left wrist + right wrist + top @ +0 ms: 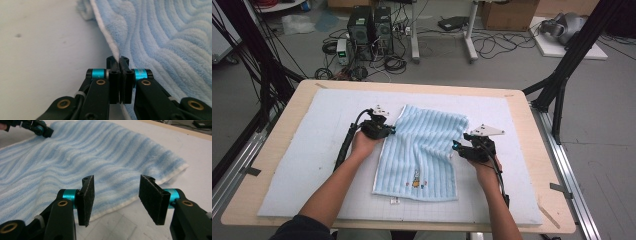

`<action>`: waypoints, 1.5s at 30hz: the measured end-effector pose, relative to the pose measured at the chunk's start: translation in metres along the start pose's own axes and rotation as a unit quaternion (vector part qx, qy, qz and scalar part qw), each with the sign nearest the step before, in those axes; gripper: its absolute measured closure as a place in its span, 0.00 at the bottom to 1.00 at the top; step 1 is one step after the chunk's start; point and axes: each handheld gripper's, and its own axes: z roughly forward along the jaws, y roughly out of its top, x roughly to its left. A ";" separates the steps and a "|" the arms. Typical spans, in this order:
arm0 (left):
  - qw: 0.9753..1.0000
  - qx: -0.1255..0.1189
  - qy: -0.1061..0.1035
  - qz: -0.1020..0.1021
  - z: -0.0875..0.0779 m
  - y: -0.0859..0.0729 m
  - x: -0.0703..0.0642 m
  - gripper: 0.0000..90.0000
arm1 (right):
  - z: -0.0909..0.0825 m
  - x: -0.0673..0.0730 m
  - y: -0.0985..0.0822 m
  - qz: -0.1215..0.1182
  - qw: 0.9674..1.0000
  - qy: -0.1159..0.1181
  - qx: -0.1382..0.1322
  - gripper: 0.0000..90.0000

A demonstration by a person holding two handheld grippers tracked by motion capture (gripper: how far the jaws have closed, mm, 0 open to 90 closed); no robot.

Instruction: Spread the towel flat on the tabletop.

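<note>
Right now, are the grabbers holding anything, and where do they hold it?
The left gripper pinches the blue striped towel by its white side hem. The right gripper is open at the opposite edge and holds nothing.

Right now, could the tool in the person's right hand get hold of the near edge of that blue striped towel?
Probably yes. The right tool stands open, its jaws on either side of the towel's white edge, and nothing lies between them and the cloth. The left tool is already shut on the opposite edge.
</note>
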 end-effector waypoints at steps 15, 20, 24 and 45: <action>0.994 -0.022 0.071 -0.085 -0.035 -0.025 0.061 0.97 | 0.022 0.031 0.010 -0.022 0.999 0.038 0.006 0.51; 0.992 -0.033 0.058 -0.106 -0.037 -0.036 0.060 0.63 | 0.034 0.040 0.015 -0.023 0.998 0.053 0.009 0.55; 0.991 -0.056 0.052 -0.111 -0.047 -0.039 0.059 0.54 | 0.042 0.045 0.023 -0.033 0.998 0.045 0.004 0.72; 0.994 -0.067 0.018 -0.088 -0.070 -0.057 0.038 0.49 | 0.100 0.015 0.034 -0.044 0.991 -0.110 0.065 0.95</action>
